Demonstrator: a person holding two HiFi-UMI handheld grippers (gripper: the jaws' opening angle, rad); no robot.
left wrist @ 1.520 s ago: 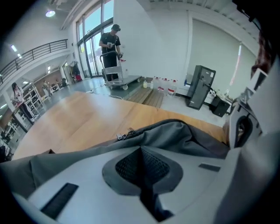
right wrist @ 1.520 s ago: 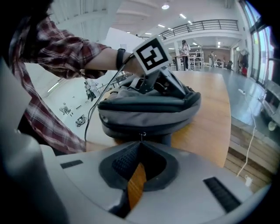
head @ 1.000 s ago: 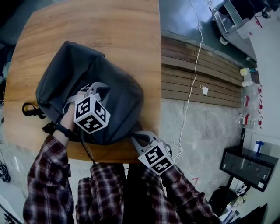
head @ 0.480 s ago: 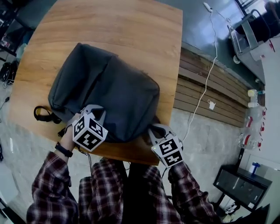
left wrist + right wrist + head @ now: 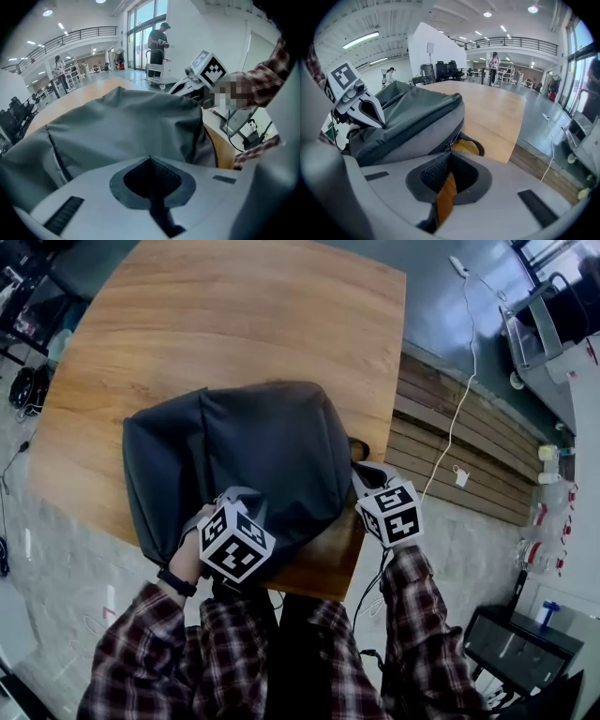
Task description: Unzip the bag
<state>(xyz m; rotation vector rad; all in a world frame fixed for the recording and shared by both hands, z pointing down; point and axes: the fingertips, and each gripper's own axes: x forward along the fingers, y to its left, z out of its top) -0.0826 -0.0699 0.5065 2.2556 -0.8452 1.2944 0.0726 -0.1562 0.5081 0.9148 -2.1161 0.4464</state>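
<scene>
A dark grey backpack [image 5: 262, 446] lies on the wooden table [image 5: 234, 315], its near left corner hanging over the table's edge. My left gripper [image 5: 232, 498] rests against the bag's near side, jaws shut. In the left gripper view [image 5: 150, 158] only a dark slit shows between the pads, with bag fabric [image 5: 122, 126] right behind. My right gripper [image 5: 360, 467] is at the bag's right end beside the carry loop [image 5: 359, 448]. There it is shut and empty [image 5: 450, 153], with wood showing through the gap. A zipper pull [image 5: 449, 146] sits just beyond its tips on the bag [image 5: 412, 117].
The table's right edge drops to a strip of wooden slats [image 5: 469, 446] and grey floor. A white cable [image 5: 450, 418] trails across them. A black cabinet [image 5: 516, 638] stands at the lower right and a metal cart [image 5: 553, 315] at the upper right.
The bag has turned and slid towards the table's near edge. My right gripper moved up from the table's front edge to the bag's right end. The left gripper stayed at the bag's near side.
</scene>
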